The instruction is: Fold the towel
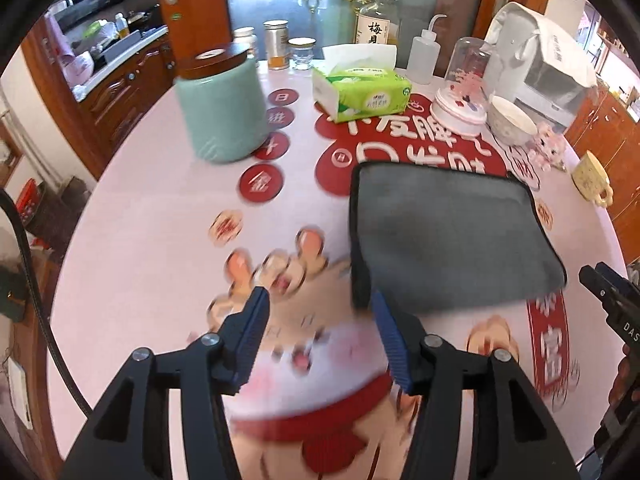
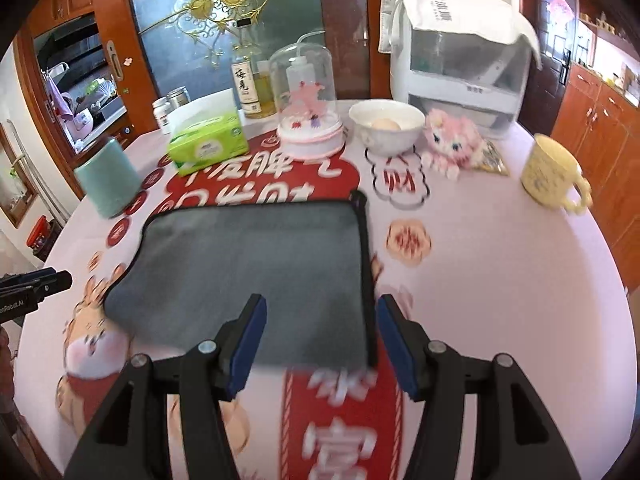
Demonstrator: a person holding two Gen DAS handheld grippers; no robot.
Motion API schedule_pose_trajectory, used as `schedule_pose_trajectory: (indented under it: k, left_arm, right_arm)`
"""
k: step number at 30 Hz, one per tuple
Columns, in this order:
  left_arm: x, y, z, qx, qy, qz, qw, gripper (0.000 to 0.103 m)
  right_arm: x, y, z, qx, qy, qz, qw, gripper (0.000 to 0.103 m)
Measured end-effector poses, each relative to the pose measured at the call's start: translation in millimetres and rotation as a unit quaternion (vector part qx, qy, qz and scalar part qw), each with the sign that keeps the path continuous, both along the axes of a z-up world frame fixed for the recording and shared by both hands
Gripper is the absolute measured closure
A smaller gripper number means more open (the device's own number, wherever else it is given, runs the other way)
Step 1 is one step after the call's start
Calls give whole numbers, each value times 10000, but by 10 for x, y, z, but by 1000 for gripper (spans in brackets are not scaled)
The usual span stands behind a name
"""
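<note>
The grey microfibre towel with black stitched edging point(image 2: 256, 276) lay flat as one rectangle near the front edge of the round table with the pink and red printed cloth point(image 2: 500, 280), apparently already doubled, though the layers could not be counted. The left gripper point(image 1: 320, 320) hung spread and empty just off the towel's left near corner, its right blue pad at the black hem. The right gripper point(image 2: 320, 332) was likewise spread and holding nothing, its fingers straddling the towel's right near corner.

If another fold was due, the likely fault would be a pinch catching only the top layer, or the tablecloth with it, so the fold would skew or drag the cloth. A high sweep towards the back edge could also strike the mint-green ceramic jar with a wooden lid point(image 1: 220, 112) or the green tissue pack point(image 1: 362, 94).

Counted: one towel, two grippers, one jar, one tissue pack, one yellow mug point(image 2: 554, 174), one white bowl point(image 2: 386, 124), one pink plush toy point(image 2: 452, 144).
</note>
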State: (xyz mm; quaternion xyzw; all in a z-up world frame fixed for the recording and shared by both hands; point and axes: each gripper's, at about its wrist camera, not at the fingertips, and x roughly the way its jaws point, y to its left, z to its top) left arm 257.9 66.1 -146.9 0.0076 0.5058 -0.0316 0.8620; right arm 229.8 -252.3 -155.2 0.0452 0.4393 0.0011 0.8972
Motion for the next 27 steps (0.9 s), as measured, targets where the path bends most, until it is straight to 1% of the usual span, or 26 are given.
schedule_pose_trajectory:
  k: [4, 6, 8, 10, 13, 14, 17, 18, 19, 22, 25, 27]
  left_arm:
    - [-482, 121, 73, -74, 73, -11, 9999, 47]
    - [-721, 159, 89, -52, 115, -55, 9999, 41]
    - [-956, 208, 82, -112, 236, -53, 9996, 40]
    - [-1126, 224, 85, -140, 329, -87, 9993, 40]
    - [-1407, 219, 139, -132, 398, -207, 9989, 39]
    - [-1499, 212, 172, -154, 413, -255, 9987, 37]
    - [-1730, 194, 286, -189, 405, -328, 9985, 31]
    - [-1813, 180, 331, -158, 389, -307, 9986, 29]
    - [-1863, 171, 357, -135, 387, -287, 9987, 29]
    - [-2011, 110, 460, -220, 426, -279, 9985, 29]
    - [-2121, 19, 569, -216, 373, -279, 9987, 28]
    - [-2163, -39, 645, -347, 343, -259, 9985, 28]
  right_arm:
    - [-470, 142, 19, 97, 28, -73, 9999, 39]
    - [-720, 226, 17, 135, 65, -112, 9998, 37]
    - [-891, 279, 9, 139, 113, -193, 9997, 37]
    - [-1095, 323, -2, 167, 182, -241, 9994, 36]
    - [-1394, 380, -5, 203, 287, -346, 9988, 32]
    - [-1487, 397, 8, 226, 322, -382, 9985, 31]
    - [-1760, 439, 85, 343, 389, -495, 9974, 27]
    - [-1858, 454, 130, 387, 397, -538, 9970, 23]
    - [-1912, 462, 162, 408, 396, -561, 9968, 19]
    - [-2072, 522, 292, 401, 359, -451, 9975, 15]
    - [-2194, 565, 458, 359, 287, -335, 9984, 12]
    - [-2261, 563, 559, 403, 297, -262, 9984, 9]
